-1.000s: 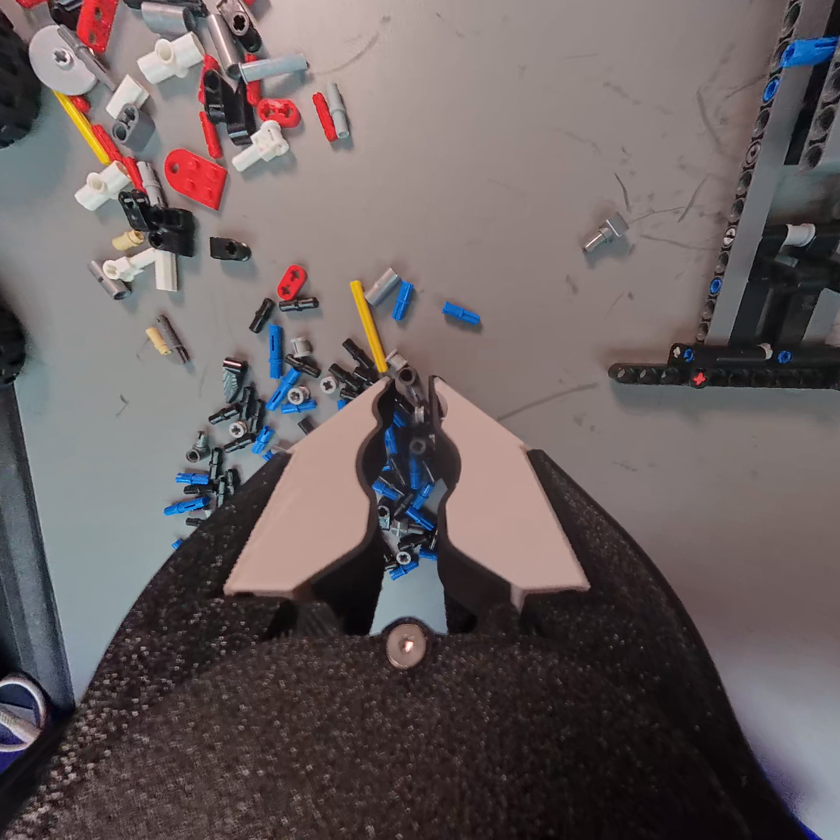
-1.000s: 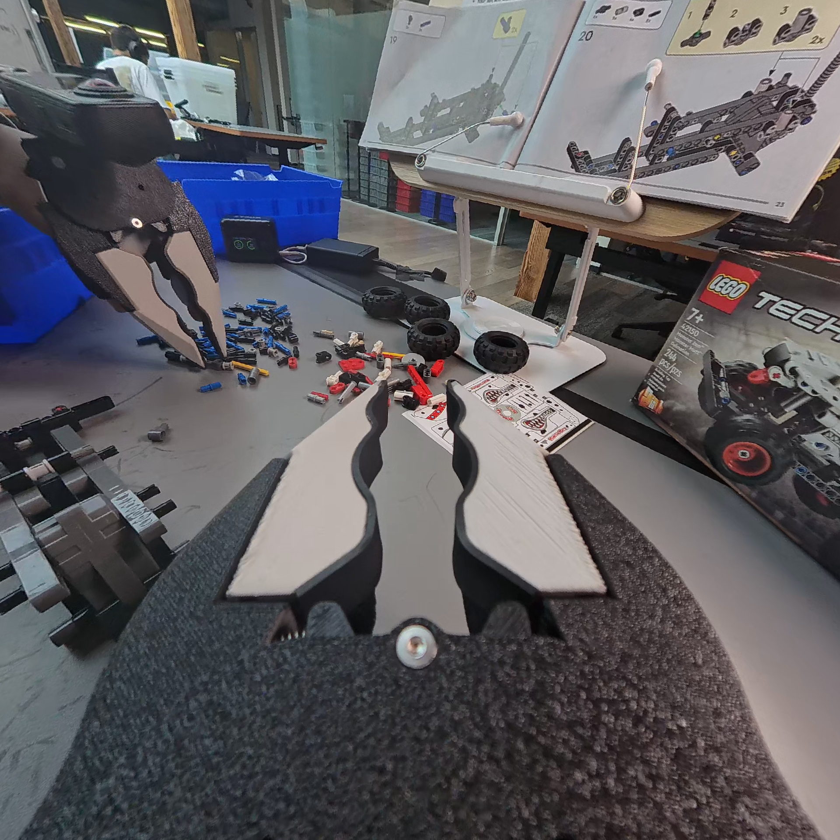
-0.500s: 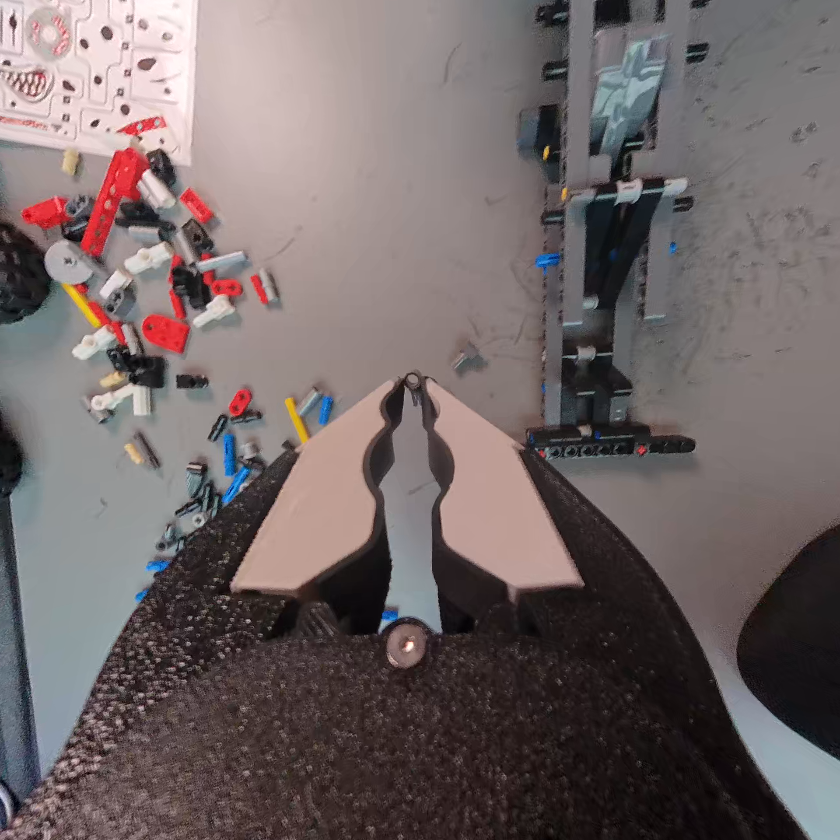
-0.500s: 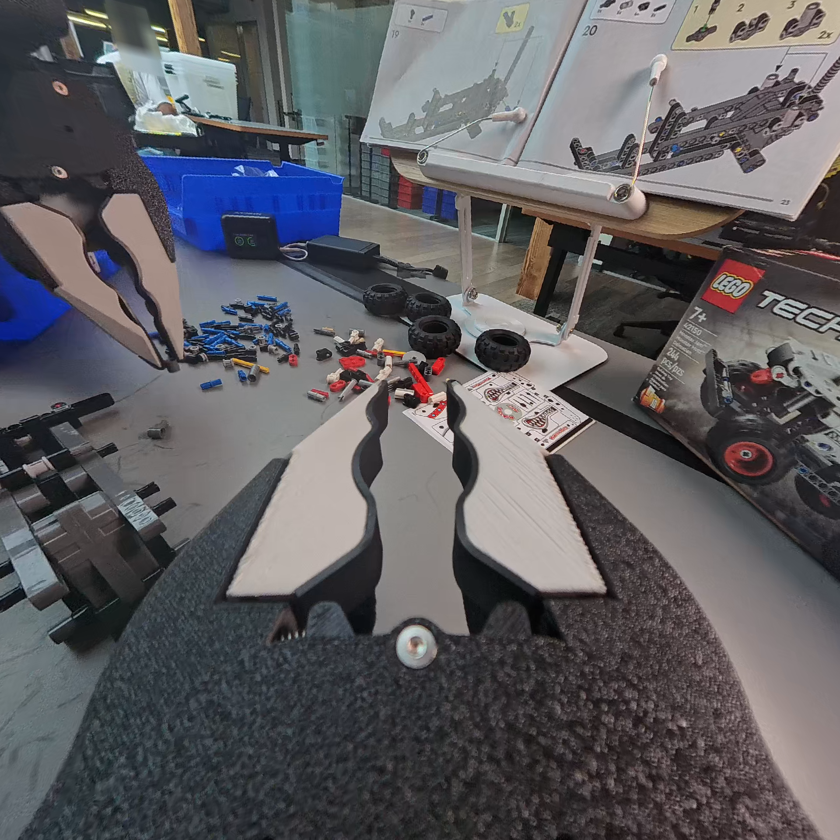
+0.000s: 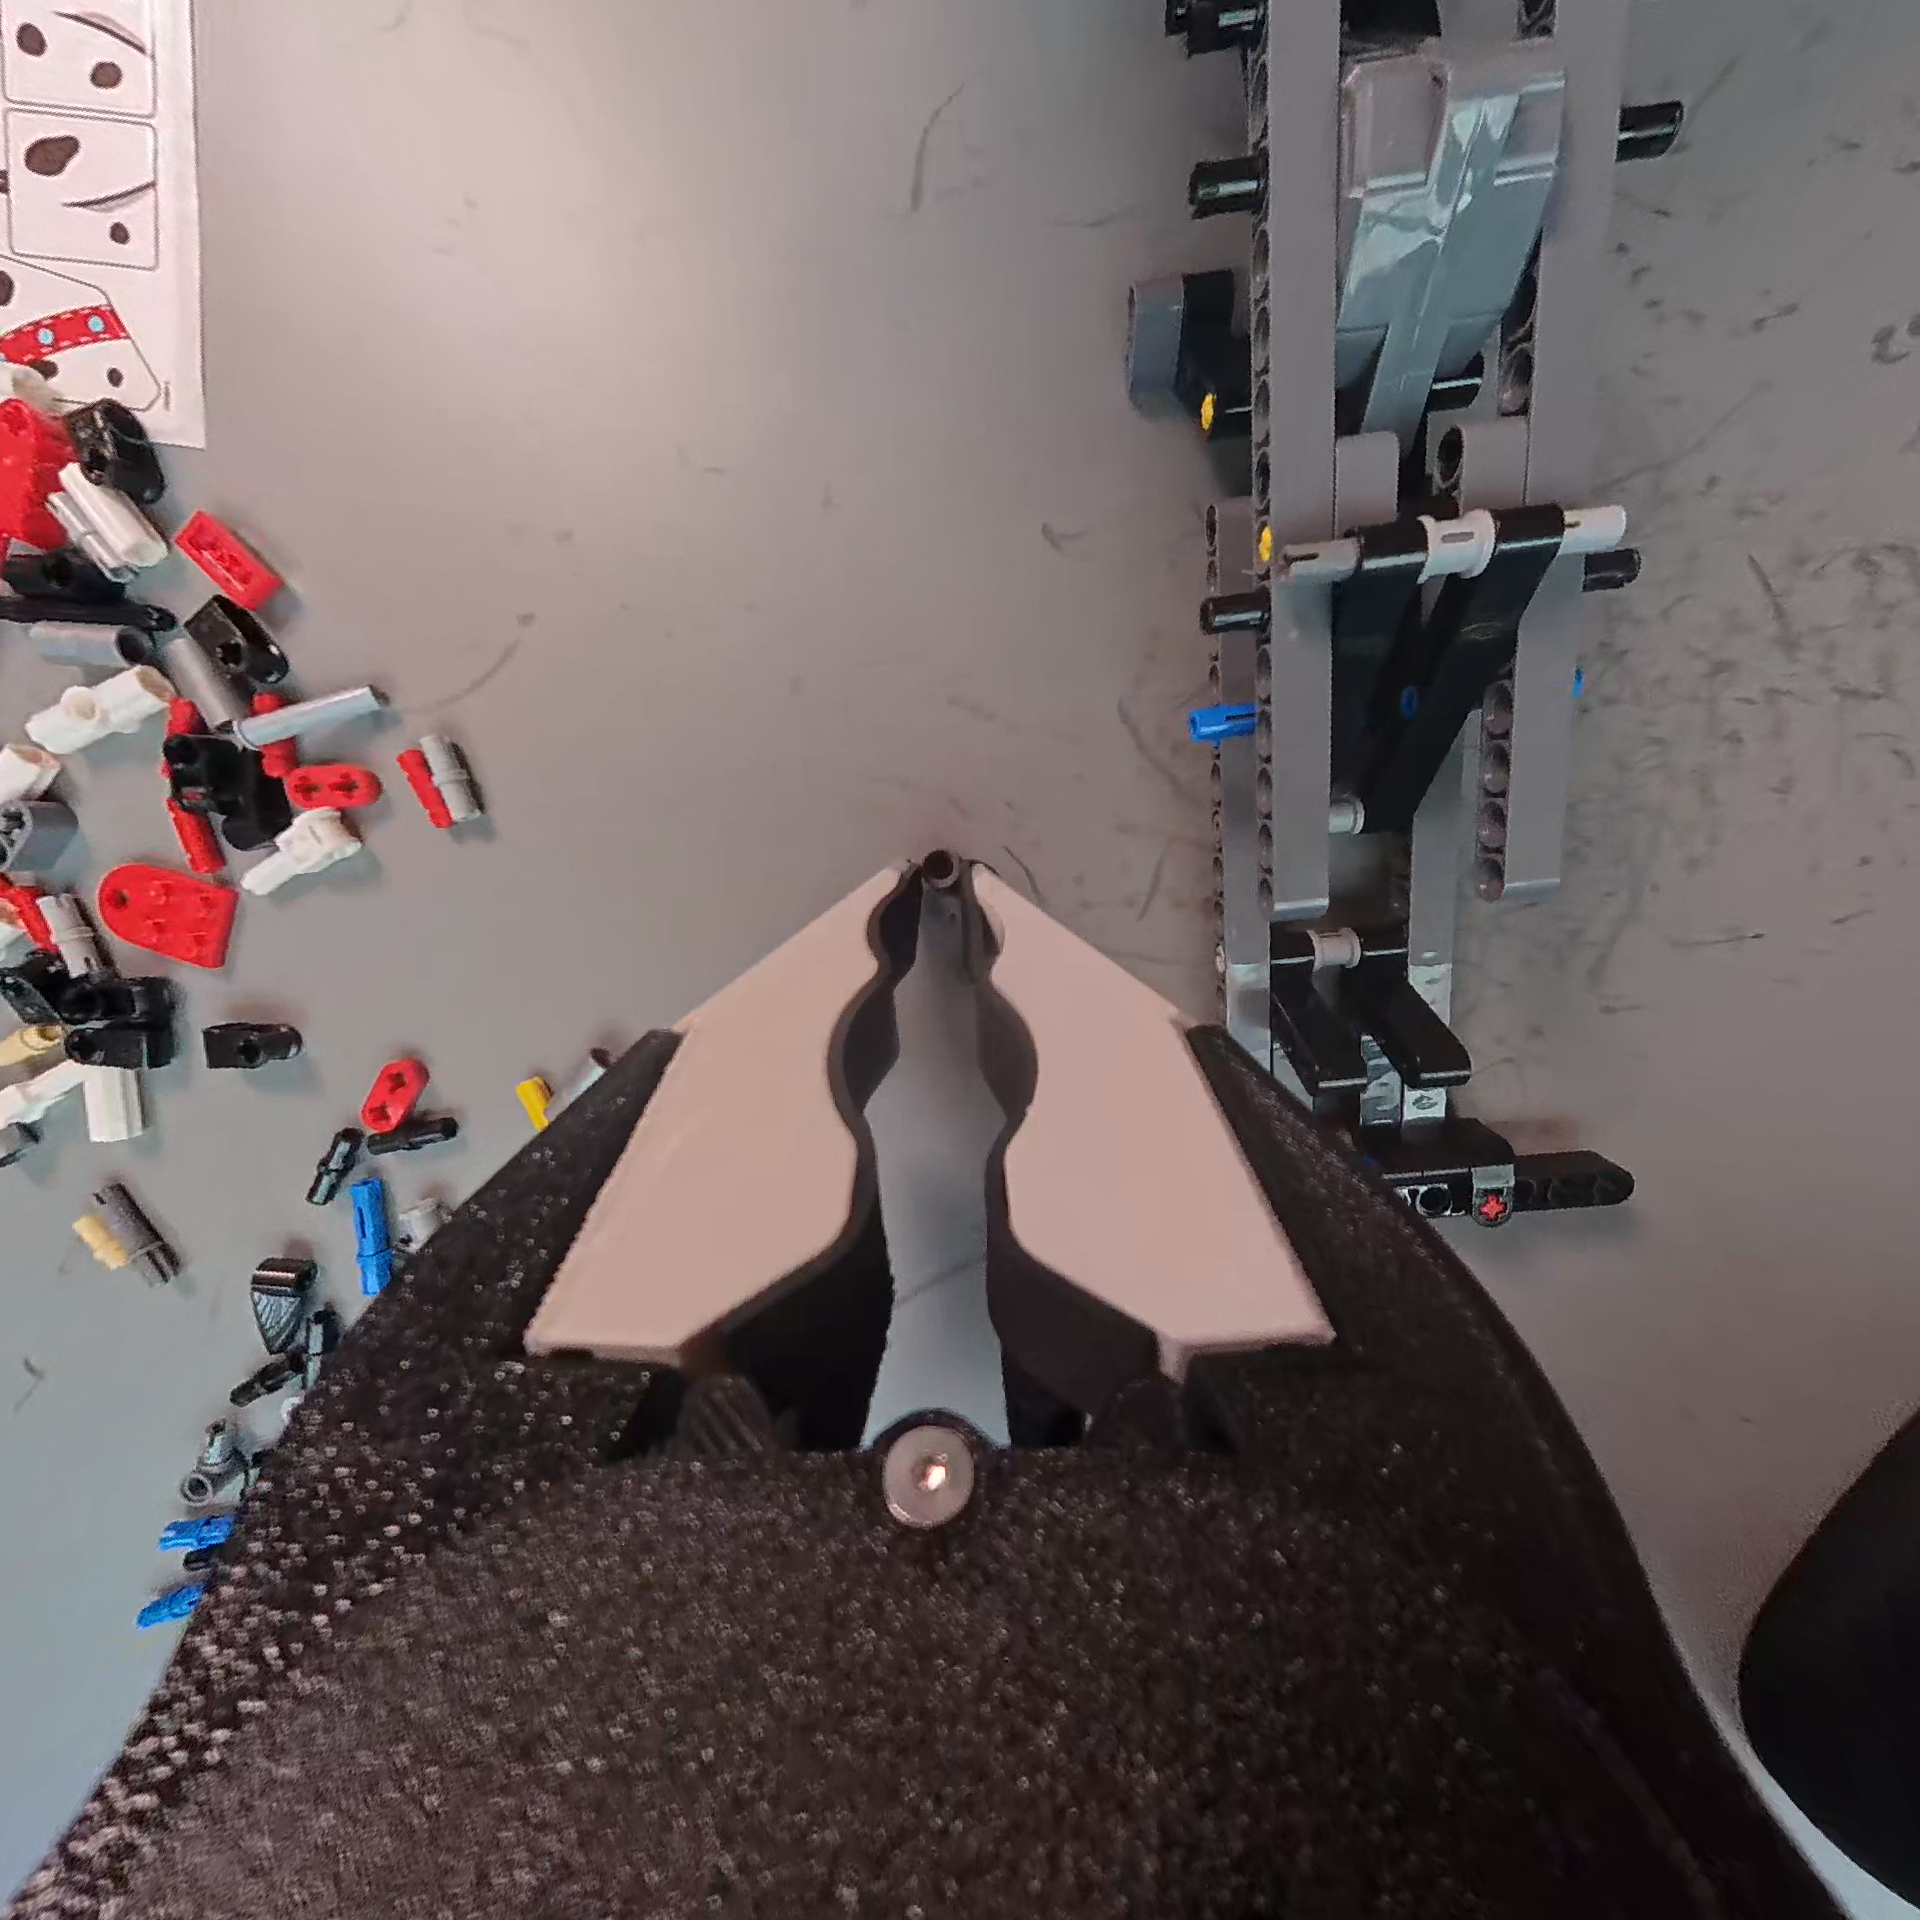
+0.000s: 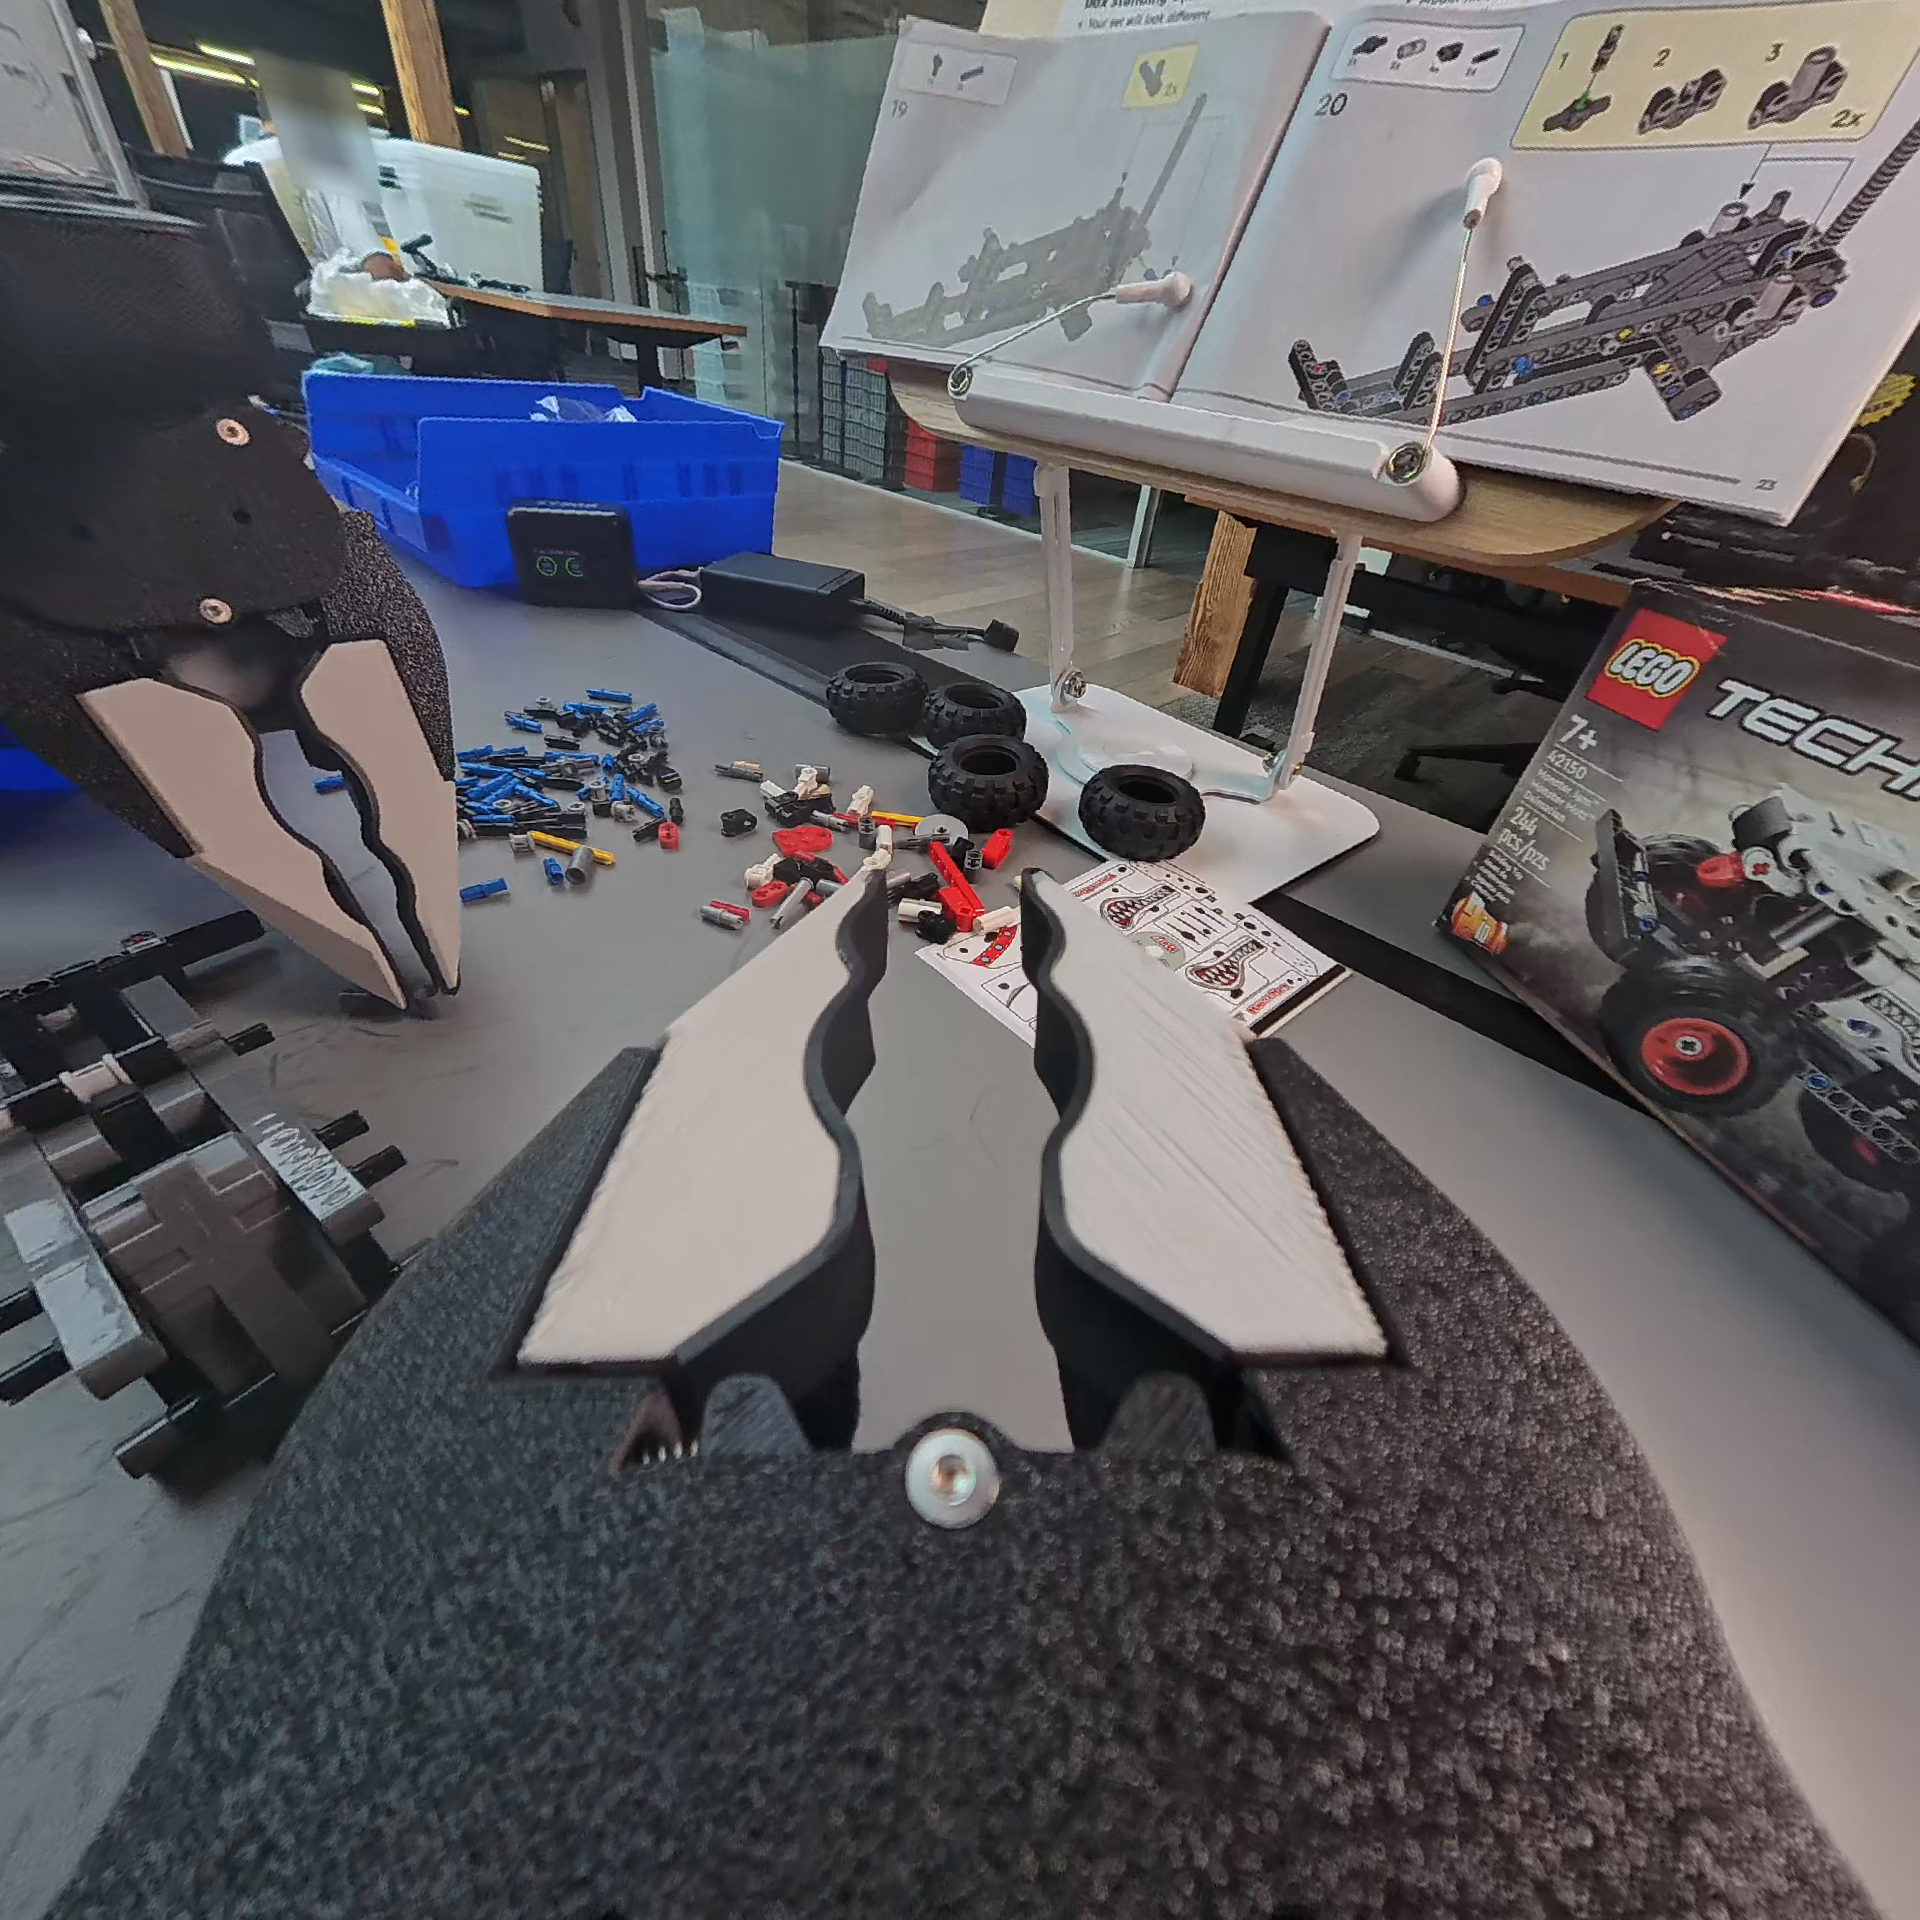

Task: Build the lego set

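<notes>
My left gripper [image 5: 940, 873] is shut on a small dark pin [image 5: 938, 864] held at its very tips. It hovers low over the grey table just left of the grey and black chassis [image 5: 1299, 644]. In the right wrist view the left gripper [image 6: 416, 992] points down with its tips close to the table, beside the chassis [image 6: 177, 1216]. My right gripper [image 6: 954, 894] is open and empty, held above the table and facing the loose parts pile [image 6: 582, 769].
Loose red, black, white and blue parts [image 5: 197, 790] lie at the left. Several black tyres [image 6: 987, 774], a sticker sheet [image 6: 1174, 945], the instruction book on a stand [image 6: 1455, 291], the set's box [image 6: 1714, 883] and blue bins [image 6: 540, 457] stand further off.
My left gripper closed on a small pin in the pile, lifted it out and moved right toward the chassis, then lower to the table. The right gripper has stayed still.
</notes>
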`<action>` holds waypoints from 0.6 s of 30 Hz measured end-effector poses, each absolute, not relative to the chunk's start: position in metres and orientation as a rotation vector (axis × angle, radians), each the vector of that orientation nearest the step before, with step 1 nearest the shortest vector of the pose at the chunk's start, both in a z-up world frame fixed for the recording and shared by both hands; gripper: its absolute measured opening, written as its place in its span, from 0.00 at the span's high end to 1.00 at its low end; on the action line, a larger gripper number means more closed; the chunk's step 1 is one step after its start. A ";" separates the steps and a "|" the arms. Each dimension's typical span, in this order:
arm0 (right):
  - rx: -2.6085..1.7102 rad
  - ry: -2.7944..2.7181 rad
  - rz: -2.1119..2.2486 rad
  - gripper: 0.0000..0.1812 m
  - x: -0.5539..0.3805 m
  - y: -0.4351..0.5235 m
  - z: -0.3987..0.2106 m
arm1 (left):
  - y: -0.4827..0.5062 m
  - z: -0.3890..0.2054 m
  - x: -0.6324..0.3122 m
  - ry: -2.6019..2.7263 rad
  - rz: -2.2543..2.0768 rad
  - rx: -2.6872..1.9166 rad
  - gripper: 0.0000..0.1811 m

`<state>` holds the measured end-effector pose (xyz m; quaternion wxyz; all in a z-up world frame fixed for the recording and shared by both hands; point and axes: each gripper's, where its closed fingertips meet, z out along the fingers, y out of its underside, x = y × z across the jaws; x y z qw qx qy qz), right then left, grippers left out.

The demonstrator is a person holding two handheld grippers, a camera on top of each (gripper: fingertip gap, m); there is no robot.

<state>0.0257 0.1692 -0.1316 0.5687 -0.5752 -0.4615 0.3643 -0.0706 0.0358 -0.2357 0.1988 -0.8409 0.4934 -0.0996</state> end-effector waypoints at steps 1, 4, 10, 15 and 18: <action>-1.350 -1.083 0.857 0.86 0.025 0.169 -0.132 | 0.036 -0.236 -0.071 1.383 -0.277 -2.351 0.95; -1.334 -1.084 0.857 0.86 0.024 0.166 -0.129 | 0.035 -0.237 -0.072 1.404 -0.258 -2.352 0.95; -1.334 -1.088 0.856 0.86 0.023 0.165 -0.130 | 0.035 -0.232 -0.072 1.395 -0.252 -2.338 0.90; -1.337 -1.081 0.866 0.86 0.023 0.165 -0.129 | 0.049 -0.200 -0.088 1.289 -0.186 -2.296 0.89; -1.332 -1.081 0.867 0.86 0.023 0.164 -0.128 | 0.063 -0.174 -0.119 1.168 -0.086 -2.289 0.89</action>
